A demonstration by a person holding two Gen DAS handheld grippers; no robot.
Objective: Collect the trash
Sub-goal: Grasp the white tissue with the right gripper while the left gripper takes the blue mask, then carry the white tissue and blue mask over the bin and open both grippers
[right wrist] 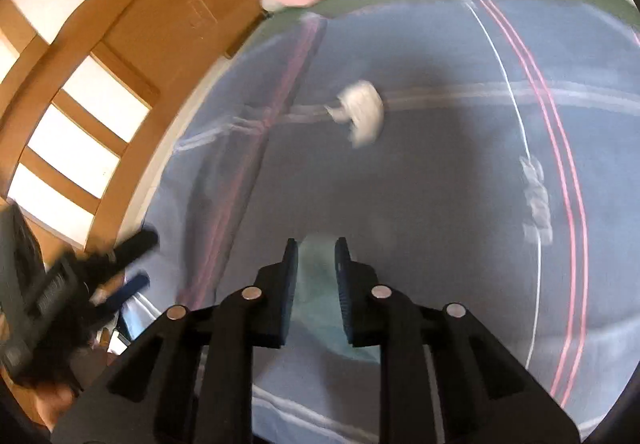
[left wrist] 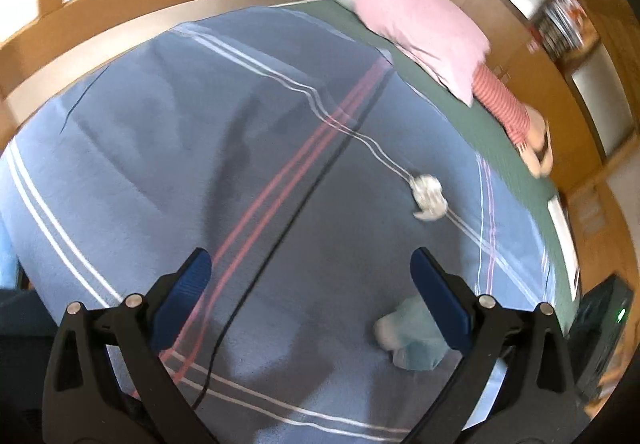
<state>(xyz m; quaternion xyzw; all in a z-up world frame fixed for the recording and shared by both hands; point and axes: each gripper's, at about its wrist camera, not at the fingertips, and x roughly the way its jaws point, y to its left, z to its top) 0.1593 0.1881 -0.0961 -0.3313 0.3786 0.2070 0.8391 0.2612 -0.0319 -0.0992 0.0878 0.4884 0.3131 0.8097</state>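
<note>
R gripper (right wrist: 316, 252) clamps teal wad (right wrist: 316, 308); L gripper (left wrist: 310, 264) spread wide, empty, over blanket (left wrist: 160, 148), white wad (left wrist: 429, 197) at 2 o'clock near blanket edge.

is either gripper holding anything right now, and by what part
The right gripper is closed around a pale green wad, near its far end. The left gripper is open, empty.

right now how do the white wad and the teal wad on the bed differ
The white wad is white; the teal wad is pale teal. The white wad lies farther up the blanket, apart from both grippers; the teal wad sits between the right gripper and its fingers, while the left gripper hangs open near it. Both are crumpled and rest on the blanket.
</note>
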